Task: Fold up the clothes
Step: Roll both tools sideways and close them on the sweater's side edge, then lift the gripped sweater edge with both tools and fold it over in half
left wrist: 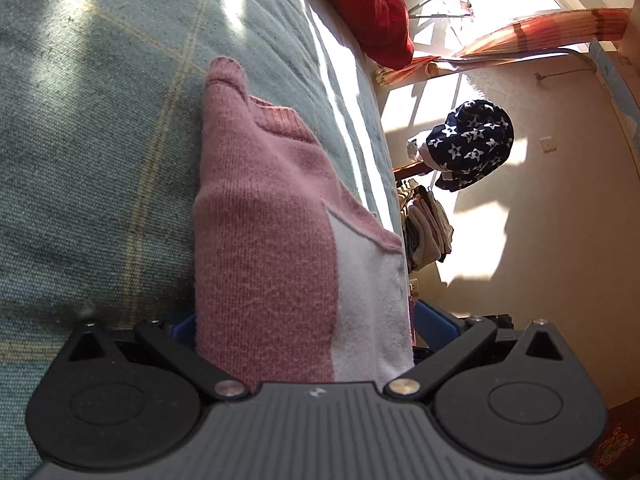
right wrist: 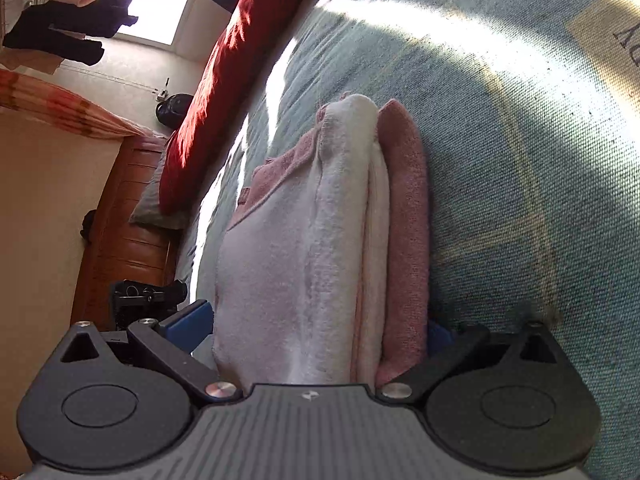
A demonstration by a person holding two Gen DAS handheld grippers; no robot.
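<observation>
Left and right wrist views. A pink-and-white knitted garment point(left wrist: 264, 220), already doubled into a thick stack of layers, lies on a bed covered by a grey-green checked blanket point(left wrist: 100, 140). The left hand-held gripper point(left wrist: 304, 332) straddles one end of the stack, its blue fingers point(left wrist: 434, 316) standing on either side of the cloth; the right hand-held gripper point(right wrist: 320, 332) does the same at the opposite end, where the folded edges of white and pink layers show side by side. Both appear to clamp the stack, though the fingertips are largely hidden behind the fabric, so the firmness of the grip is a judgement.

Risks: the stack is bulky and soft, so outer layers may slip free and the fold may spring apart. Uneven pull between the two ends may skew the layers. The stack lies near the bed's edge; a red pillow point(left wrist: 368, 4) lies beyond.
</observation>
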